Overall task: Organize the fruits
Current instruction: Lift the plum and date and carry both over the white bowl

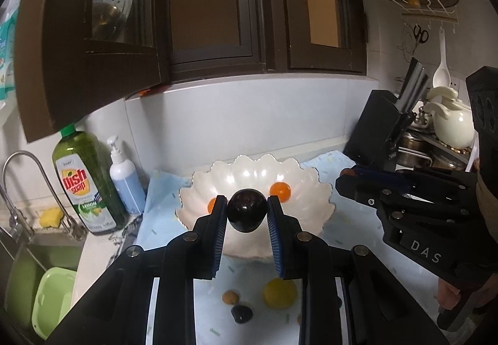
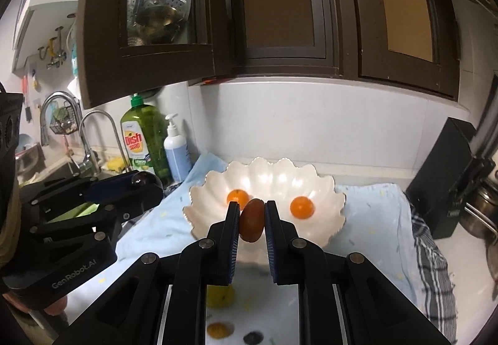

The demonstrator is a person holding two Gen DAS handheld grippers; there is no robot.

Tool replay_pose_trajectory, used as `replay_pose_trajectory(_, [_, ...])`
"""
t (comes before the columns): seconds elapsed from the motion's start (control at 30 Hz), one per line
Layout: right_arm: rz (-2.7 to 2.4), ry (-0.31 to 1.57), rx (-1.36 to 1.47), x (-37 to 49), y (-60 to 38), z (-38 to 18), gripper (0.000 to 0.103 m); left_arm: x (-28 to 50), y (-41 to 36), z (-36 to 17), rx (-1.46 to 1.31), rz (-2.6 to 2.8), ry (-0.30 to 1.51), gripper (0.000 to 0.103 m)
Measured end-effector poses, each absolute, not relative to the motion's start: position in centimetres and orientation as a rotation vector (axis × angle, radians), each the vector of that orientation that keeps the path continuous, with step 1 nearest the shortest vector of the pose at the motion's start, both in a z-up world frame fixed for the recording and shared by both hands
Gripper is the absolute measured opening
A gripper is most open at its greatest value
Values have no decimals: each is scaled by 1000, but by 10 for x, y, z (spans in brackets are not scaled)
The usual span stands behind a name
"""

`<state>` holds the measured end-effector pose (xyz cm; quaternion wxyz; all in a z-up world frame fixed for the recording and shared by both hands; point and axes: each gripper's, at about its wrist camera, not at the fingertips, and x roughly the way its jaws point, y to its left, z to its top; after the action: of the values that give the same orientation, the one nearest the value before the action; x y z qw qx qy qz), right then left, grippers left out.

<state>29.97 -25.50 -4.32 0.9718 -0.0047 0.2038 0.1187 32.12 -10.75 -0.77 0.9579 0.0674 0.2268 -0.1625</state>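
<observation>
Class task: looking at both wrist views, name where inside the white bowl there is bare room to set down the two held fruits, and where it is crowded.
White scalloped bowl: bare between the two oranges, and along its back wall. Crowded: blue cloth in front of the bowl, with yellow fruit and small pieces.

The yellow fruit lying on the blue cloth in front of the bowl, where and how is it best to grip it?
Probably take the yellow fruit across its round middle, coming down from above. It lies apart on the flat blue cloth, so both sides seem free for the fingers.
</observation>
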Motion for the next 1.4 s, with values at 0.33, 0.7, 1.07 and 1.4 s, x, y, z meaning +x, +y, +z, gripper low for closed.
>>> replay_pose_trajectory(0.33, [233,388,-40,344,-259,-32,17,369,-117,5,159,-316,454,26])
replay_pose_trajectory(0.7, [236,437,-63,403,-267,-33,17,428,-131,2,187,-292,484,26])
replay_pose_trajectory(1.07, [244,527,-56,464,-275,-49,17,483,-142,-21,175,-278,577,26])
replay_pose_trajectory(1.4, [241,626,-60,512,-276,-69,17,526,-148,-48,175,-267,668,26])
